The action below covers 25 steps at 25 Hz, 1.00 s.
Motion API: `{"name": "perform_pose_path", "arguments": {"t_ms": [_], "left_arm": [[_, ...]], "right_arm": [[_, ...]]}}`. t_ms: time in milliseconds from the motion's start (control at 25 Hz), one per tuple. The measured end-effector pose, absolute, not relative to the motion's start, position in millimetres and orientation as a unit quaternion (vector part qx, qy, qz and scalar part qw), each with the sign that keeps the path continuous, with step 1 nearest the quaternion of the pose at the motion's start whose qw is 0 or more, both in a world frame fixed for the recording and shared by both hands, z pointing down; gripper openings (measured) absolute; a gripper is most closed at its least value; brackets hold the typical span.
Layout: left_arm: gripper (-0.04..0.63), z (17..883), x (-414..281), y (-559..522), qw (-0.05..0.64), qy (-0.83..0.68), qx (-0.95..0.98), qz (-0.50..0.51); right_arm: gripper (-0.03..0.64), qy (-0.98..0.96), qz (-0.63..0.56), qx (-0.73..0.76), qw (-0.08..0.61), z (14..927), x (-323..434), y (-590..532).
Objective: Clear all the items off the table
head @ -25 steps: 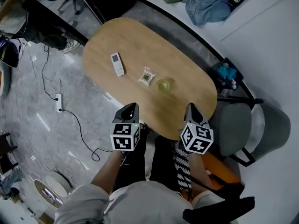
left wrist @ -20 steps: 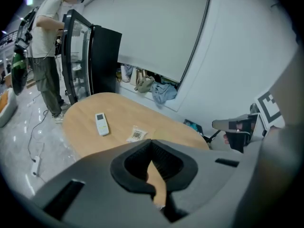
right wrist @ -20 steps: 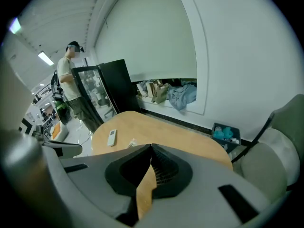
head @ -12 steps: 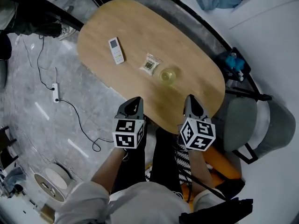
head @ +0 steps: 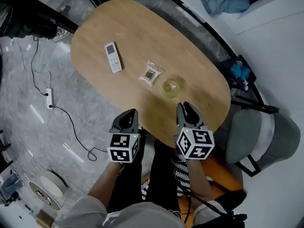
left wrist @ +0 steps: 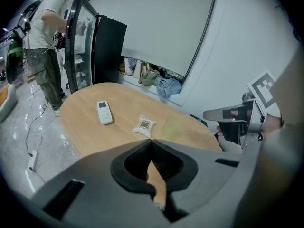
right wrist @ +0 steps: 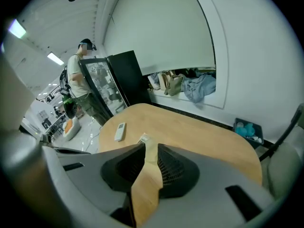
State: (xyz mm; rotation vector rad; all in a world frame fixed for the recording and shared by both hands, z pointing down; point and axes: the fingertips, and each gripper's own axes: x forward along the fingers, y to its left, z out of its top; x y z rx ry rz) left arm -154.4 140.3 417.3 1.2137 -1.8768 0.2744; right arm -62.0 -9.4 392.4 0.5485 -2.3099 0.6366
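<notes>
**First Pick: Approach to the Nearest Item**

Presently, nothing has left the oval light-wood table [head: 142, 27]; three items lie on it. The pale yellow-green translucent cup [head: 170, 87] stands closest to the table's near edge. The small clear packet with a barcode label [head: 151, 74] lies just beyond the cup, toward the table's middle. The white remote control [head: 113, 57] lies further on, toward the table's left side.

**Gripper condition**
- The left gripper [head: 129, 114] hangs just off the table's near edge. Its jaws are closed tip to tip, with nothing between them.
- The right gripper [head: 185, 107] is over the table's near edge, close to the cup. Its jaws have just been opening and stand only a narrow slit apart, with bare tabletop showing in the gap.

**Recommended procedure (judgement)**
1. Open the right jaws much wider, as the present slit will probably not admit the cup.
2. Bring one jaw to each side of the cup wall and close gently, because thin plastic is likely to flex. Keep the cup upright, as it cannot be told whether it holds any contents.
3. Open the left jaws before reaching for the packet. The packet lies flat, so come in at a shallow angle and pinch a raised edge.

**Caution**
The cup and packet are near each other, so avoid pushing one into the other.
</notes>
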Motion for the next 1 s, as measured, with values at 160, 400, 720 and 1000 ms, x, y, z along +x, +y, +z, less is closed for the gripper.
{"name": "perform_pose_path", "arguments": {"t_ms": [160,400,720,1000], "left_arm": [[0.000,434.6,-158.4,138.1,0.429,-0.751,0.490,0.112],[0.000,454.6,-160.5,146.5,0.436,-0.748,0.487,0.113],[0.000,474.9,-160.6,156.0,0.449,-0.740,0.485,0.124],[0.000,481.9,-169.3,156.0,0.452,-0.741,0.481,0.124]], "right_arm": [[0.136,-0.886,0.239,0.201,0.343,410.7,-69.9,-8.3],[0.218,-0.887,0.225,0.196,0.352,430.9,-78.6,-8.7],[0.300,-0.893,0.183,0.170,0.374,448.4,-100.1,-8.2],[0.334,-0.884,0.155,0.158,0.411,469.8,-108.7,-8.4]]}}
